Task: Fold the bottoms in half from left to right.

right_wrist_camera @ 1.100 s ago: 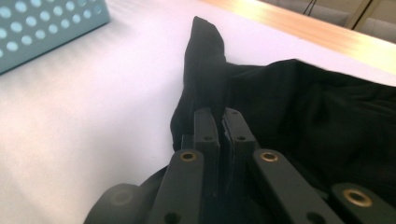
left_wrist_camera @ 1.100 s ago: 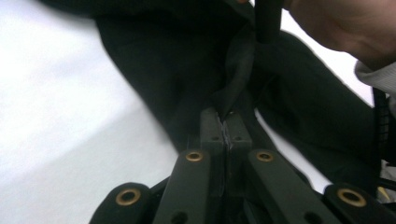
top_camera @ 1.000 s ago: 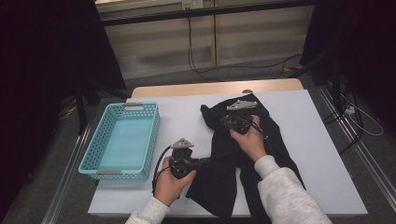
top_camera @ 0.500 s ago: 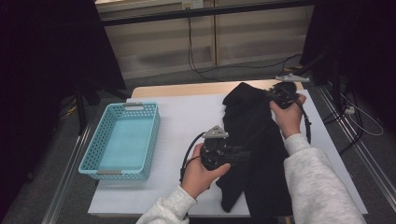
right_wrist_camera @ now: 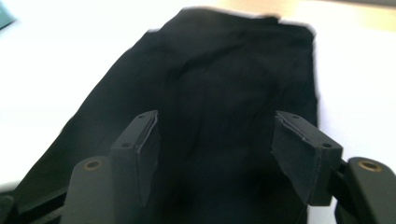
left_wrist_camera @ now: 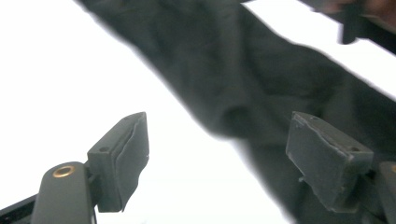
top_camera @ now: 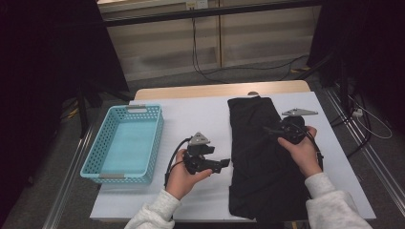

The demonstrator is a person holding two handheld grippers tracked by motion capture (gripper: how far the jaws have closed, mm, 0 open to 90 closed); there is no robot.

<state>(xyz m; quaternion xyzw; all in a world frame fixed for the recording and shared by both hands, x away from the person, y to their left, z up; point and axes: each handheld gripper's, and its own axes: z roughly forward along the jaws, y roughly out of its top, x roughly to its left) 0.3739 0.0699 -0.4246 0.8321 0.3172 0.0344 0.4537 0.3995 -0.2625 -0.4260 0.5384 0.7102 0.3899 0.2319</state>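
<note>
A black garment (top_camera: pixel 260 157) lies spread lengthwise on the right half of the white table (top_camera: pixel 196 119). My left gripper (top_camera: pixel 223 164) hovers just off the garment's left edge, pointing right at it, open with nothing between its jaws. In the left gripper view the left gripper (left_wrist_camera: pixel 217 135) faces the dark cloth (left_wrist_camera: pixel 261 79) over the white tabletop. My right gripper (top_camera: pixel 268 130) is held above the garment's right middle, pointing left. In the right gripper view the right gripper (right_wrist_camera: pixel 215 140) stands open over the black cloth (right_wrist_camera: pixel 219 74), holding nothing.
A light blue plastic basket (top_camera: pixel 157 138) sits at the table's left side, nothing visible inside. A wooden strip (top_camera: pixel 191 91) runs along the table's far edge. Cables lie on the floor beyond and to the right.
The garment, bunched a second ago, now lies flat and stretched out. The left gripper has drawn back leftward off the cloth. The right gripper has come back from the far right corner toward the person.
</note>
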